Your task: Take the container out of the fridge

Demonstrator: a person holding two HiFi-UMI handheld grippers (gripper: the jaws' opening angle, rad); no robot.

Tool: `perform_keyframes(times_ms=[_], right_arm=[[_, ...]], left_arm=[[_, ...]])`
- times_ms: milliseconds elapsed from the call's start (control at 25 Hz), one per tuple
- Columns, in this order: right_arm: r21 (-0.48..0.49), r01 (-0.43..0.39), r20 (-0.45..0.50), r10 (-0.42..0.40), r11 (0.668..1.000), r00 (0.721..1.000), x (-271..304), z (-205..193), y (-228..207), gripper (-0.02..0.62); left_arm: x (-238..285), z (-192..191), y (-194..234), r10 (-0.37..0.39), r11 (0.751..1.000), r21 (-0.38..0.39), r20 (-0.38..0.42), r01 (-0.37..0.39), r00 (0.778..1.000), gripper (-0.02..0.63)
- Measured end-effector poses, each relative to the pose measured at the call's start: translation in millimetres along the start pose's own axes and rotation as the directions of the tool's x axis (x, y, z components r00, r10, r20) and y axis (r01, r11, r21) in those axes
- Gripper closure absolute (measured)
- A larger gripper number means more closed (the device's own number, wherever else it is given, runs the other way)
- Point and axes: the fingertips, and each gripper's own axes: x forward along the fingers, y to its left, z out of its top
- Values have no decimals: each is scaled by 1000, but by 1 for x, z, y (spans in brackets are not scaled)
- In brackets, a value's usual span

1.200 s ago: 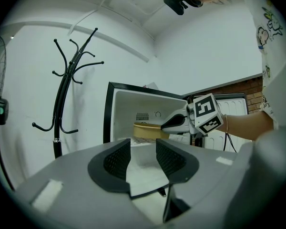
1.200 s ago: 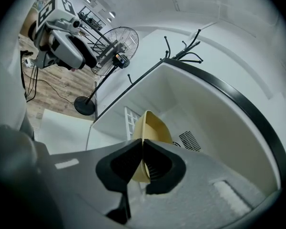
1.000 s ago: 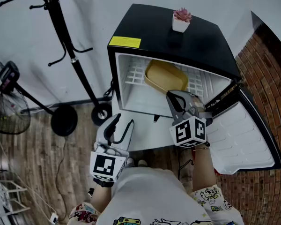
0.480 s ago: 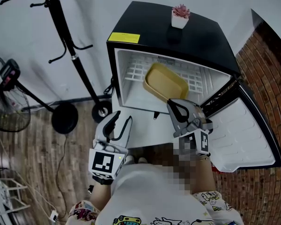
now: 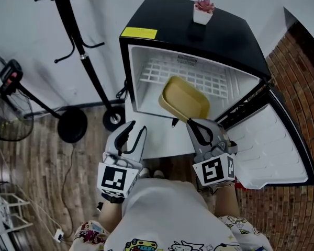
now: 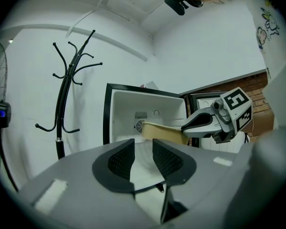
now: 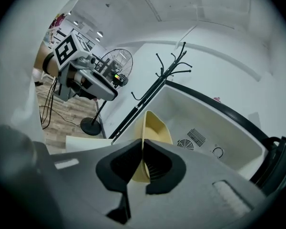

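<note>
Pinching the near rim of the yellow container (image 7: 155, 125), the right claw (image 7: 143, 149) has its jaws pressed together on the thin edge, one pad on each side of it; container sits tilted at the mouth of the fridge (image 5: 199, 41), far end over the white wire shelf (image 5: 199, 77), near end about at the front edge of the opening, cannot tell if it rests on the shelf. Left claw (image 5: 137, 127) is near the fridge's lower left corner, apart from the container, jaws partly spread with nothing between them, and they have just been closing. Fridge door (image 5: 272, 145) stands swung open to the right. Small pink plant in a white pot (image 5: 203, 10) on the fridge top, yellow label (image 5: 138, 33) at the top's front left edge. Black coat stand (image 5: 81, 56) left of the fridge, fan (image 5: 5, 93) further left, wooden floor (image 5: 42, 182) underneath
</note>
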Motion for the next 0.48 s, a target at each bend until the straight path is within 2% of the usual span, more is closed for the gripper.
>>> perform_keyframes(times_ms=[320,480], right_arm=[[150,-63,38,58,987,998,-9,-8,18,578],[223,-72,68,58,972,996,-12,-15,24,578]], left_arm=[[-3,-11,-11,-19,1000,-11,-26,19,999,518],[-3,-17,-16,-21,1000,-20,-44,20,999,534]])
